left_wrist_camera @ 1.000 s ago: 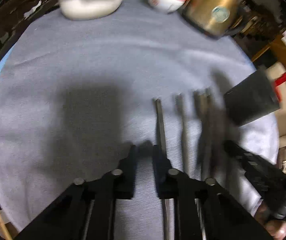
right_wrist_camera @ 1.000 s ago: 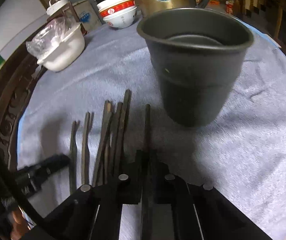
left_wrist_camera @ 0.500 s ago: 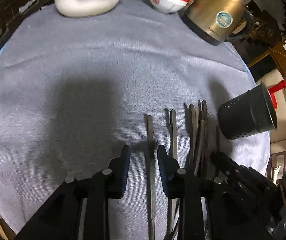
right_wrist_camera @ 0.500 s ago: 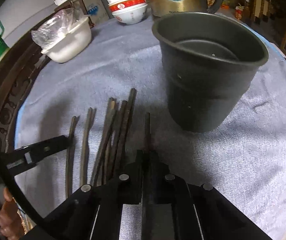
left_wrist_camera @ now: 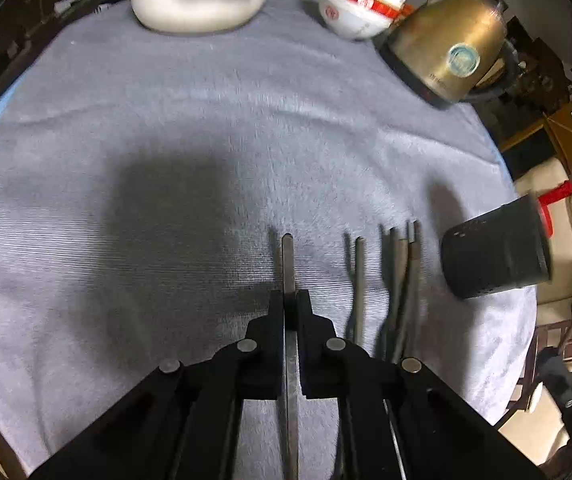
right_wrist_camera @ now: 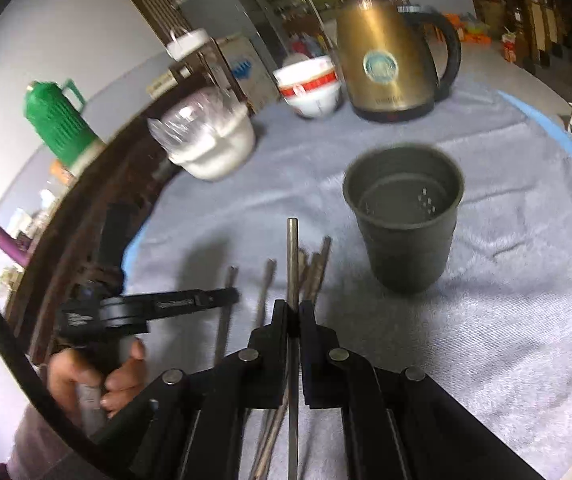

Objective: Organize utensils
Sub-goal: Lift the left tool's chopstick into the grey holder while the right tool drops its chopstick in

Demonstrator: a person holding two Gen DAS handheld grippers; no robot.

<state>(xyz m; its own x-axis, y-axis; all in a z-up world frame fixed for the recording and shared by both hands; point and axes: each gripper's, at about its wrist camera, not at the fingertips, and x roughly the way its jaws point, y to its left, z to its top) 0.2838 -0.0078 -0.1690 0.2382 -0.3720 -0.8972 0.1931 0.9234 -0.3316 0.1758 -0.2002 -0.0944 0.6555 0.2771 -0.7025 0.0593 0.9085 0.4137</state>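
the right gripper [right_wrist_camera: 293, 312] is pinched tight on one thin metal chopstick [right_wrist_camera: 292, 256]. the stick runs straight out between the two fingers, the same way the gripper points, and its round tip sticks up and away. it looks lifted off the grey cloth [right_wrist_camera: 506, 320], because the other sticks lie lower behind it.

the dark cup with little holes [right_wrist_camera: 404, 220] stands upright just past the stick's tip and a bit to the right in this view. its mouth is open to the top and it looks empty. so the stick has to go forward and to the right, then tip so one end points down into the cup. right now the stick does not point down into the cup, so it needs to turn.

the left gripper [left_wrist_camera: 290, 304] has just closed, and it now squeezes another chopstick [left_wrist_camera: 287, 260] that seems to lie flat on the cloth. that stick also runs straight along the fingers. from this gripper the cup [left_wrist_camera: 494, 252] is far off to the right, with the loose bunch of chopsticks [left_wrist_camera: 400, 276] in between.

so i think the right gripper is nearer the cup and should drop its stick in first. the left one has a longer way to go, over the bunch.

at the back stand a gold kettle [right_wrist_camera: 386, 68], a red and white bowl [right_wrist_camera: 312, 88] and a white pot [right_wrist_camera: 213, 148].
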